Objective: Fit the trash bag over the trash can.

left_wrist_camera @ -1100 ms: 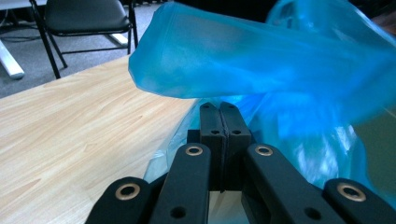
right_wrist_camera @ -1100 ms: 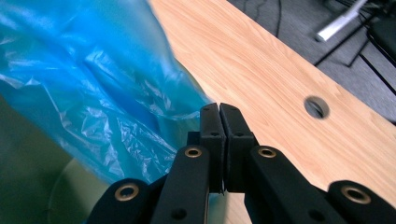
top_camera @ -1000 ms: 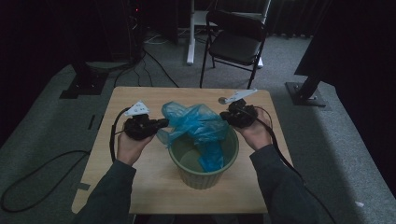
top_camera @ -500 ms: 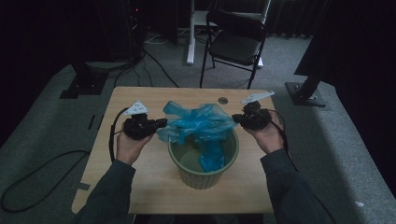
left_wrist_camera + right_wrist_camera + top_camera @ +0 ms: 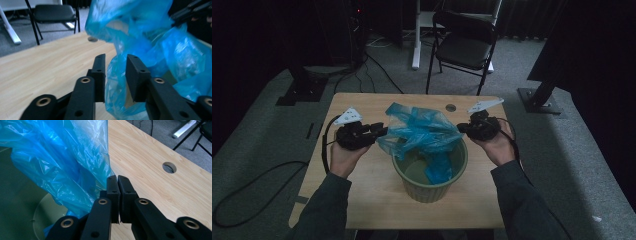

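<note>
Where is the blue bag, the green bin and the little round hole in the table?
blue bag (image 5: 422,131), high view, crumpled middle above the bin.
green bin (image 5: 432,187), high view, front outer wall.
round hole (image 5: 169,167), right gripper view, middle of the opening.

The high view looks forward and down from above the person's side onto the light wooden table (image 5: 362,195). The 2 gripper views sit close, facing each other across the crumpled blue plastic bag (image 5: 155,50), which all 3 views share.
</note>
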The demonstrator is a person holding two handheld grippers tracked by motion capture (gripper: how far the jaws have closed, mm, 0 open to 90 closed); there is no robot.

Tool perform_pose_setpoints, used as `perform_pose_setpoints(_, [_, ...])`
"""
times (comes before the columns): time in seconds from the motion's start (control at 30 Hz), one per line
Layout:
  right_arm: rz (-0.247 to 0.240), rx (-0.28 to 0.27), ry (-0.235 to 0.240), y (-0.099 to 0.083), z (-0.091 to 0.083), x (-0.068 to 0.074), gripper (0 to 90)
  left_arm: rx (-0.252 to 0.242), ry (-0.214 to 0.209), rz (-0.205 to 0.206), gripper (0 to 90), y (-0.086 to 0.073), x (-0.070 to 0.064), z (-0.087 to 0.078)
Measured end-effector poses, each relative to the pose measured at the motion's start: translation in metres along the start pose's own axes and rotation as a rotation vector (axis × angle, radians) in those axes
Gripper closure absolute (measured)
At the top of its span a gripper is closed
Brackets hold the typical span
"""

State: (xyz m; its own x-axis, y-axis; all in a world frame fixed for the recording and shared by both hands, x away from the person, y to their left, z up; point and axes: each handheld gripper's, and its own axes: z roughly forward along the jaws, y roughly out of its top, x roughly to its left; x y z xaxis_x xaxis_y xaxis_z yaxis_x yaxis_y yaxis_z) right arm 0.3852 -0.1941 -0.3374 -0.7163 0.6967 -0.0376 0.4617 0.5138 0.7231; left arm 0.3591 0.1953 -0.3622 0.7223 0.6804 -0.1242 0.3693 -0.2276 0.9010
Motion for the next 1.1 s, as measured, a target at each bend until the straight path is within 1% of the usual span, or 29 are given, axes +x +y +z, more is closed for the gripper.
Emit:
perform_pose_setpoints(0.1, [-0.012, -0.001, 0.007, 0.001, 0.0, 0.002, 88.2, -0.01, 0.004, 0.01, 63.2, 0.003, -0.001, -0.001])
perform_pose_setpoints(0.13, [-0.018, 0.0, 0.011, 0.001, 0.0, 0.003, 88.0, -0.01, 0.012, 0.015, 61.8, 0.005, -0.002, 0.0])
perform_pose_setpoints(0.23, [-0.02, -0.001, 0.013, 0.001, 0.0, 0.003, 88.0, -0.011, 0.019, 0.018, 60.3, 0.007, -0.003, 0.002])
perform_pose_setpoints(0.3, [-0.029, 0.001, 0.021, 0.001, 0.001, 0.004, 87.8, -0.026, 0.032, 0.019, 58.6, 0.014, -0.003, 0.005])
perform_pose_setpoints(0.33, [-0.031, 0.001, 0.023, 0.001, 0.0, 0.004, 87.7, -0.026, 0.032, 0.019, 58.5, 0.014, -0.003, 0.005])
perform_pose_setpoints(0.37, [-0.032, 0.003, 0.025, 0.001, 0.0, 0.005, 87.5, -0.03, 0.048, 0.032, 58.1, 0.018, -0.004, 0.005])
perform_pose_setpoints(0.43, [-0.036, 0.003, 0.027, 0.001, 0.0, 0.004, 87.5, -0.03, 0.048, 0.032, 57.4, 0.018, -0.004, 0.005])
perform_pose_setpoints(0.47, [-0.036, 0.003, 0.027, 0.001, 0.0, 0.004, 87.2, -0.034, 0.053, 0.05, 57.4, 0.024, -0.004, 0.006])
perform_pose_setpoints(0.57, [-0.04, 0.004, 0.032, 0.001, -0.001, 0.005, 86.6, -0.051, 0.069, 0.065, 54.6, 0.032, -0.005, 0.005])
perform_pose_setpoints(0.6, [-0.042, 0.005, 0.035, 0.001, 0.0, 0.005, 86.6, -0.048, 0.077, 0.072, 53.3, 0.035, -0.005, 0.007])
perform_pose_setpoints(0.63, [-0.046, 0.005, 0.036, 0.001, 0.0, 0.006, 86.6, -0.028, 0.079, 0.083, 52.0, 0.039, -0.005, 0.011])
perform_pose_setpoints(0.67, [-0.046, 0.005, 0.036, 0.001, 0.0, 0.006, 86.6, -0.028, 0.079, 0.083, 51.3, 0.039, -0.005, 0.011])
perform_pose_setpoints(0.7, [-0.048, 0.007, 0.04, 0.001, 0.001, 0.007, 86.5, -0.002, 0.098, 0.099, 51.4, 0.042, -0.006, 0.019])
perform_pose_setpoints(0.73, [-0.048, 0.007, 0.04, 0.001, 0.001, 0.007, 86.5, -0.002, 0.098, 0.099, 52.5, 0.042, -0.006, 0.019])
perform_pose_setpoints(0.77, [-0.052, 0.008, 0.042, 0.001, 0.001, 0.007, 86.4, 0.007, 0.098, 0.104, 52.5, 0.044, -0.007, 0.024])
perform_pose_setpoints(0.83, [-0.055, 0.007, 0.044, 0.002, 0.001, 0.008, 86.1, 0.016, 0.097, 0.109, 61.4, 0.045, -0.007, 0.027])
perform_pose_setpoints(0.87, [-0.057, 0.007, 0.045, 0.002, 0.001, 0.008, 86.0, 0.053, 0.093, 0.118, 61.4, 0.047, -0.008, 0.038])
perform_pose_setpoints(0.9, [-0.065, 0.012, 0.049, 0.002, 0.001, 0.009, 84.4, 0.065, 0.09, 0.12, 71.4, 0.048, -0.009, 0.042])
perform_pose_setpoints(0.97, [-0.085, 0.008, 0.058, 0.001, 0.001, 0.009, 82.4, 0.084, 0.081, 0.129, 77.3, 0.048, -0.011, 0.049])
perform_pose_setpoints(1.03, [-0.092, 0.008, 0.063, 0.0, 0.0, 0.011, 79.3, 0.098, 0.072, 0.134, 80.6, 0.048, -0.012, 0.054])
perform_pose_setpoints(1.1, [-0.1, -0.005, 0.069, 0.0, -0.001, 0.011, 74.5, 0.108, 0.064, 0.139, 83.0, 0.048, -0.013, 0.058])
